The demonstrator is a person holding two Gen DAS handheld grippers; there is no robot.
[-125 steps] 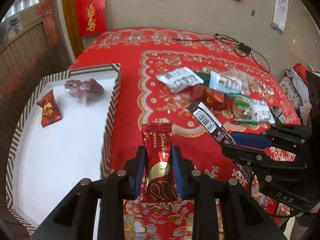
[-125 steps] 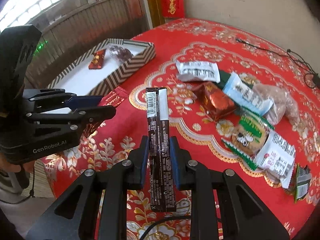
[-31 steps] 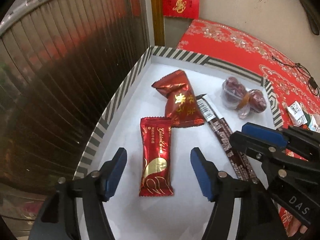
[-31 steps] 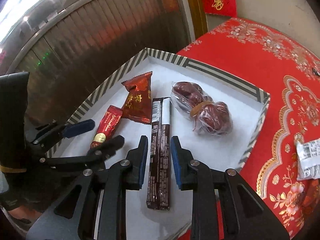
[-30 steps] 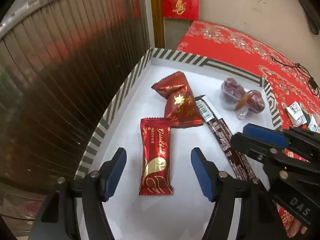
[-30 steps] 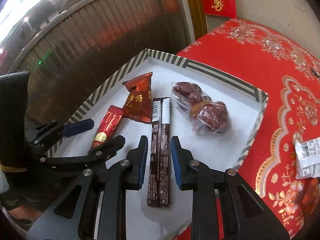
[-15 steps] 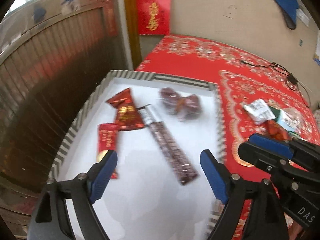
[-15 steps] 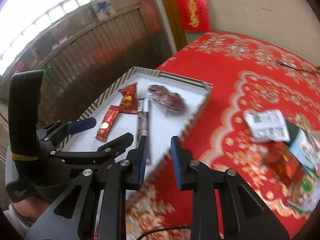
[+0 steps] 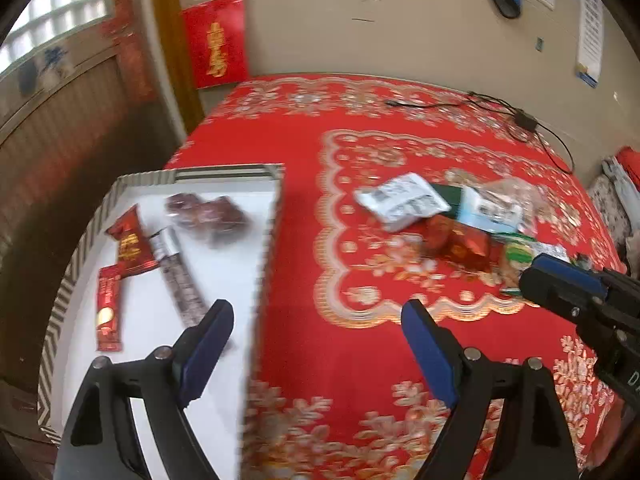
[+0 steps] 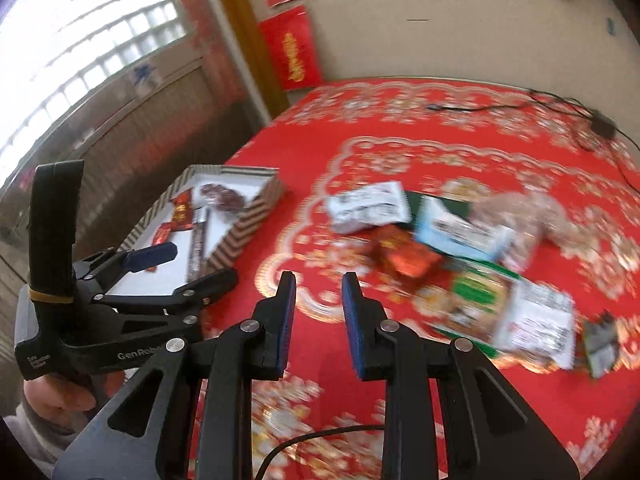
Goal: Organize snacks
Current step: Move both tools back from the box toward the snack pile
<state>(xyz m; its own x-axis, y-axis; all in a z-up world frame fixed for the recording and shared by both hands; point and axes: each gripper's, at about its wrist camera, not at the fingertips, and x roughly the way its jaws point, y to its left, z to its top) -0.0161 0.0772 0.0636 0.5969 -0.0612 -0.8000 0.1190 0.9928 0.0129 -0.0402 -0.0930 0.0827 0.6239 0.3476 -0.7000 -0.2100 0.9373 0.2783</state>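
From the left wrist, the left tongs [image 9: 318, 328] stand wide apart with nothing between the blue pads; their jaws have just been opening. They hang over the red patterned cloth [image 9: 360, 140] of the worktop, right at the striped rim of the white tray [image 9: 76, 264], which lies ahead and to the left of them. In the tray, from the left: a small red bar [image 9: 109, 308], a red wrapper with gold print [image 9: 131, 245], a long dark bar [image 9: 178, 276] lying slantwise just ahead of the left pad, and a clear bag of dark fruit [image 9: 208, 214] at the far end. Ahead and to the right of these tongs lies the loose heap: a white packet [image 9: 402, 200], a red foil pack [image 9: 456, 242], a pale blue packet [image 9: 490, 208] and a green packet [image 9: 516, 254]. The right tongs [image 9: 556, 280] reach in from the right edge, just in front of that heap. From the right wrist, the right tongs [image 10: 318, 306] are drawn nearly together with only cloth showing in the narrow gap; they grip nothing. The blurred heap lies ahead and to their right: white packet [image 10: 370, 202], red foil pack [image 10: 404, 258], pale blue packet [image 10: 460, 230], green packet [image 10: 478, 292]. The tray [image 10: 250, 220] sits ahead to their left, and the left tongs [image 10: 188, 266] hang beside its near corner, a hand [image 10: 56, 396] on the grip.
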